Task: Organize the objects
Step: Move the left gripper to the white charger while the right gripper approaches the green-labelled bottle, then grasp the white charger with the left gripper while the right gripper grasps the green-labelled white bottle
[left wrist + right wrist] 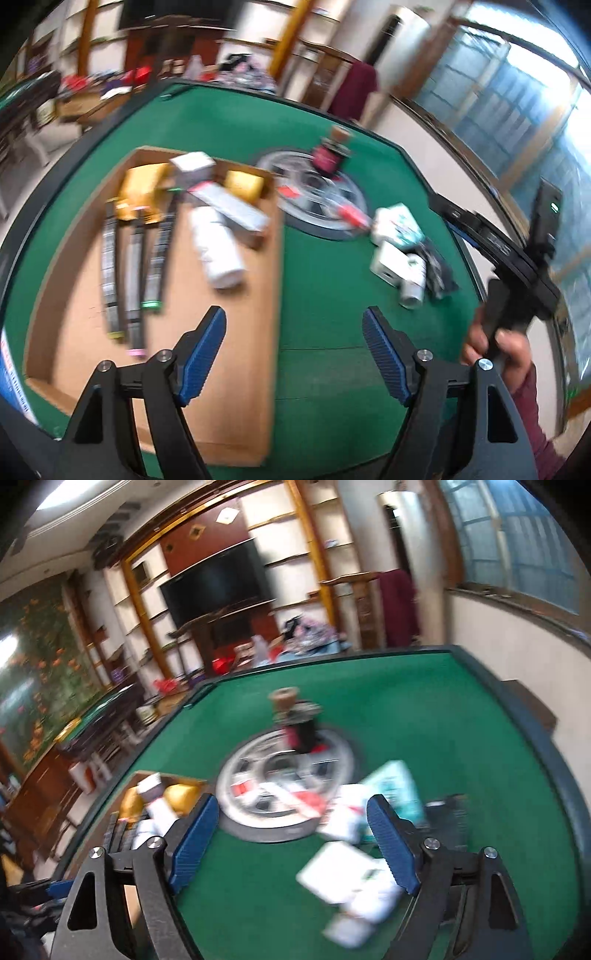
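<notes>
Left wrist view, your stock: left gripper (293, 350), blue-padded fingers (205, 350) spread wide, nothing between them, over the green felt surface (321, 369). Shallow brown cardboard tray (236, 369) holds three dark tubes (133, 266), a white cylindrical bottle (218, 251), a grey carton (229, 206) and yellow packets (140, 195). White boxes (395, 240) lie loose beside a round silver hub (314, 192). Right gripper (291, 838) likewise wide open and empty above those boxes.

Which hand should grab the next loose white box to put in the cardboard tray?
Right, probably. The right gripper is open and empty above the white box; the left gripper sits nearer the cardboard tray.
</notes>
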A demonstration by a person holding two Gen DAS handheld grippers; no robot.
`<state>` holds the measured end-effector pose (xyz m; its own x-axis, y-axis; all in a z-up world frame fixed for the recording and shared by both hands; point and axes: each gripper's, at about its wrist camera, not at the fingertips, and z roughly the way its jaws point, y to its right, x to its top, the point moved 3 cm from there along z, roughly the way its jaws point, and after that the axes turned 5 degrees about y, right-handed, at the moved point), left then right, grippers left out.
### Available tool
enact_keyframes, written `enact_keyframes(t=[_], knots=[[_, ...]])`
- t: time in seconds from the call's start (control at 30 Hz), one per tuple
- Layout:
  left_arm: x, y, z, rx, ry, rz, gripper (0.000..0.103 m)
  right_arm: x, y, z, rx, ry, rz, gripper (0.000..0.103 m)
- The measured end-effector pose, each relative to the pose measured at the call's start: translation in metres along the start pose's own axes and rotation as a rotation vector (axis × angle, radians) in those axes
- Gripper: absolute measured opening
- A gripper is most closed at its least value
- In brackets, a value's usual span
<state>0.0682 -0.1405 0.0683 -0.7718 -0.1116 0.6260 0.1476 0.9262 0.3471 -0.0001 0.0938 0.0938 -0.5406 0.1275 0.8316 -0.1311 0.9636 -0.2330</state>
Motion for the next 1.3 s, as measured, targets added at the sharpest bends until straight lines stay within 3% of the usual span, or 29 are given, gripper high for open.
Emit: enact_keyframes(t=[0.27,0.43,0.7,1.03,1.23,1.27,1.3], knots=[[0.001,0.078,0.054,-0.014,-0.022,0.148,0.076,-0.010,0.087,0.001,-0.130,0.022,0.065,0.087],[0.008,0.099,0.099,0.041,-0.009,0.222,0.076,-0.016,0.118,0.006,-0.095,-0.017,0.171,0.087],[0.003,0.118,0.158,0.081,-0.047,0.383,0.072,-0.015,0.118,0.000,-0.033,-0.012,0.220,0.088],[0.006,0.147,0.181,0.054,-0.074,0.484,0.070,-0.018,0.117,-0.002,-0.012,-0.014,0.245,0.089],[0.010,0.156,0.200,0.064,-0.107,0.477,0.070,-0.019,0.118,0.000,-0.017,-0.022,0.256,0.090],[0.009,0.156,0.206,0.075,-0.123,0.470,0.067,-0.019,0.118,0.001,-0.019,-0.024,0.256,0.090],[0.008,0.156,0.209,0.076,-0.133,0.463,0.055,-0.018,0.118,0.001,-0.021,-0.025,0.254,0.090]])
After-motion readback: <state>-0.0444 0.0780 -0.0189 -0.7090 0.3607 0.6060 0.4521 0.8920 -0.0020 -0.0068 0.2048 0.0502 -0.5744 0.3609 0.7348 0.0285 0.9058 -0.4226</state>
